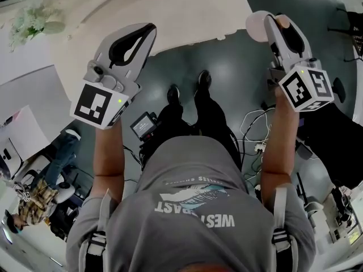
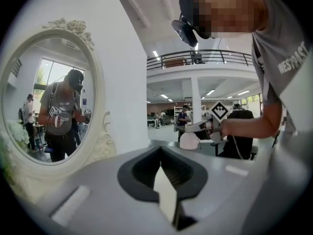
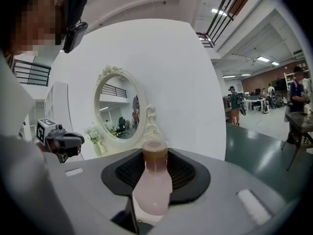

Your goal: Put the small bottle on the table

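The right gripper's (image 3: 156, 166) jaws are clamped on the small bottle (image 3: 152, 190), pink with a brown cap, held in the air just off the table's (image 1: 187, 16) curved edge, while the left gripper (image 2: 162, 174), jaws together on nothing, hovers over that table's edge.

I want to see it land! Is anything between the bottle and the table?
Nothing visible. The right gripper holds the bottle just off the table, whose near part is bare. The flowers and mirror stand farther off.
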Available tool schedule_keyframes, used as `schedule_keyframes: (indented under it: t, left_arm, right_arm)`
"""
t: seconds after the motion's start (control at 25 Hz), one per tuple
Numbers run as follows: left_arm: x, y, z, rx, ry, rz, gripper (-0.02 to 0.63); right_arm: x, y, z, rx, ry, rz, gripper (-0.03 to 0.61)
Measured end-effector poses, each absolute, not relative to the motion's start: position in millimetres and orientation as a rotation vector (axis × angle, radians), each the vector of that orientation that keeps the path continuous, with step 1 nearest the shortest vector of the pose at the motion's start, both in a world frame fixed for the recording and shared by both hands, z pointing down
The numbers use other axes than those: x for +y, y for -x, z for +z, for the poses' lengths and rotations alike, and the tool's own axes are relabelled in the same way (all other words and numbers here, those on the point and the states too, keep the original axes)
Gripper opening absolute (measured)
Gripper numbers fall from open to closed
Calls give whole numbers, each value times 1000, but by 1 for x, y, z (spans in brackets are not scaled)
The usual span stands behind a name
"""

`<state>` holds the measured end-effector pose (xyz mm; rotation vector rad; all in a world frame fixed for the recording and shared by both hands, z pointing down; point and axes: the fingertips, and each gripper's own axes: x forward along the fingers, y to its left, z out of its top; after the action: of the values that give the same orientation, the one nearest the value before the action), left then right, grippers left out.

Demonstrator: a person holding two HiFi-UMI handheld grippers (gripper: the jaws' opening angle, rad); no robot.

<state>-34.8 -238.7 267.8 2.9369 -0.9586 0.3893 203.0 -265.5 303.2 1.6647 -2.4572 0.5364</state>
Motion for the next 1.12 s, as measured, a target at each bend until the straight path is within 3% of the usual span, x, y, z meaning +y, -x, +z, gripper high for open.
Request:
schedule_keyframes:
  t: [1.12]
  left_arm:
    - [-319,69,404,-1057,-2765,457,3]
  right_arm:
    - [-403,-156,503,-2398,-1436,635,146]
